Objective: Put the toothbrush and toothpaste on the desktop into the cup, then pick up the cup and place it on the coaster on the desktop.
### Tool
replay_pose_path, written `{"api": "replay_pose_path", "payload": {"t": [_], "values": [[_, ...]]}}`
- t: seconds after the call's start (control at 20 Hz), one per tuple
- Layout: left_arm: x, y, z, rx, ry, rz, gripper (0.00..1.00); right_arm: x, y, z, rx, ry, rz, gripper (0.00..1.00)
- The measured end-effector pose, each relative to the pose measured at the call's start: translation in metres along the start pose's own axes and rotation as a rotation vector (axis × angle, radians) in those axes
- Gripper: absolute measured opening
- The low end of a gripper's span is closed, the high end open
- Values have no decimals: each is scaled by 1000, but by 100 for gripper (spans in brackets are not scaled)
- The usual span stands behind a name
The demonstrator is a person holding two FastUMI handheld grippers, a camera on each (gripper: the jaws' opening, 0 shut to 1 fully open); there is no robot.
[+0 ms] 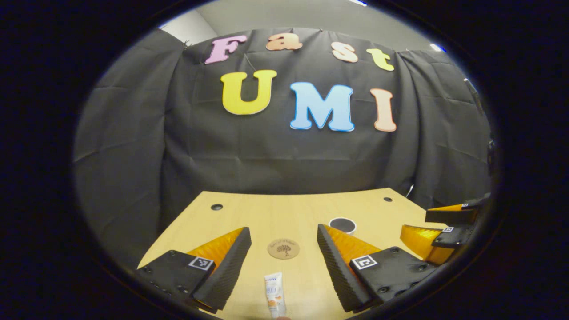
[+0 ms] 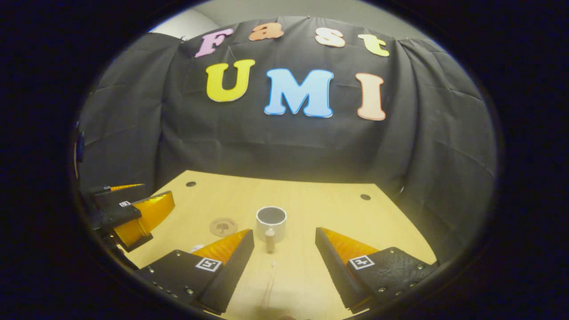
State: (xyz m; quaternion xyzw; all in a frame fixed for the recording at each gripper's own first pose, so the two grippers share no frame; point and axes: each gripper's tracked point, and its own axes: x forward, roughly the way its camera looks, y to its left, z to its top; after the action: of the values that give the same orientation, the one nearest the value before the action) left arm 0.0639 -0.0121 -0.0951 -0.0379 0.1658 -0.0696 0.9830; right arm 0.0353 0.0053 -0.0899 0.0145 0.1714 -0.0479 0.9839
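A white toothpaste tube [image 1: 274,293] lies on the wooden desktop [image 1: 275,213] low between my left gripper's fingers, untouched. My left gripper [image 1: 283,229] is open above the desk. Just ahead of it sits the round cork coaster [image 1: 283,248], with the white cup [image 1: 342,224] beyond, partly hidden by the right-hand finger. In the right gripper view the cup [image 2: 271,222] stands upright ahead. The toothbrush [image 2: 270,240] lies on the desk pointing at it, its thin handle running back between the fingers. My right gripper [image 2: 284,232] is open and holds nothing.
The right gripper [image 1: 415,224] shows at the right edge of the left gripper view. The left gripper [image 2: 151,195] shows at the left of the right gripper view, near the coaster [image 2: 223,226]. Black cloth walls close the desk's back and sides. Small dark holes [image 2: 365,197] mark the far corners.
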Motion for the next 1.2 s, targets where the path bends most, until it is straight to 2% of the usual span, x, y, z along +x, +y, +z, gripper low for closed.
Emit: {"api": "replay_pose_path", "payload": {"t": [0.1, 0.25, 0.3, 0.5, 0.9, 1.05, 1.15, 1.2], "values": [[13, 1, -22, -8, 81, 0, 99, 9, 3, -20, 29, 83, 6, 89], [28, 1, -61, -18, 234, 0, 96, 20, 8, -45, 59, 203, 26, 89], [33, 1, -76, -16, 281, -6, 100, 21, 10, -53, 65, 237, 31, 89], [39, 6, -115, -5, 437, 11, 97, 33, 15, -84, 55, 369, 47, 89], [51, 16, -180, -22, 686, 43, 97, 45, 23, -136, 40, 613, 91, 89], [54, 17, -196, -36, 758, 42, 96, 49, 24, -153, 37, 681, 98, 88], [54, 20, -206, -42, 800, 50, 100, 53, 23, -162, 42, 715, 96, 89], [54, 21, -210, -44, 820, 52, 97, 54, 22, -166, 44, 730, 95, 89]]}}
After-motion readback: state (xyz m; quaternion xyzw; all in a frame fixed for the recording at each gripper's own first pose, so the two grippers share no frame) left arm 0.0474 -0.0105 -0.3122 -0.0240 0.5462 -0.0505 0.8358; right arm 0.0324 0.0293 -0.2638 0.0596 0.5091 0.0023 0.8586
